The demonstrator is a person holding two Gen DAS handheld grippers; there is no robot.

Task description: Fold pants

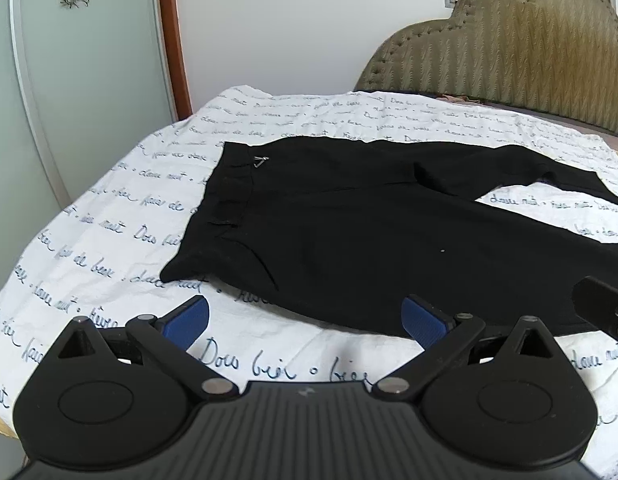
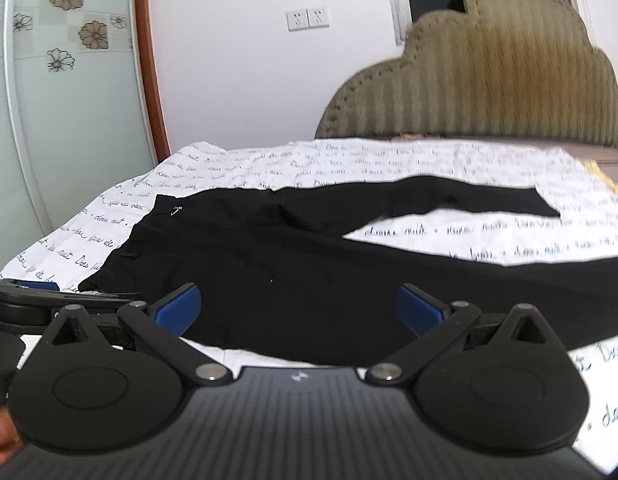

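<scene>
**Black pants lying spread on the bed, both claws wide apart**

The black pants (image 1: 349, 232) are lying flat across the middle of the frame on the bed sheet (image 1: 109, 208), a white cloth printed with handwriting. The waistband is sitting toward the left, and the two legs are splaying out to the right. The left claw (image 1: 307, 320) is hovering at the bottom of the frame, its blue pads spread and gripping nothing. The right claw (image 2: 299, 308) is likewise gaping over the near pant leg. A padded headboard (image 1: 509, 40) is filling the upper right.
</scene>
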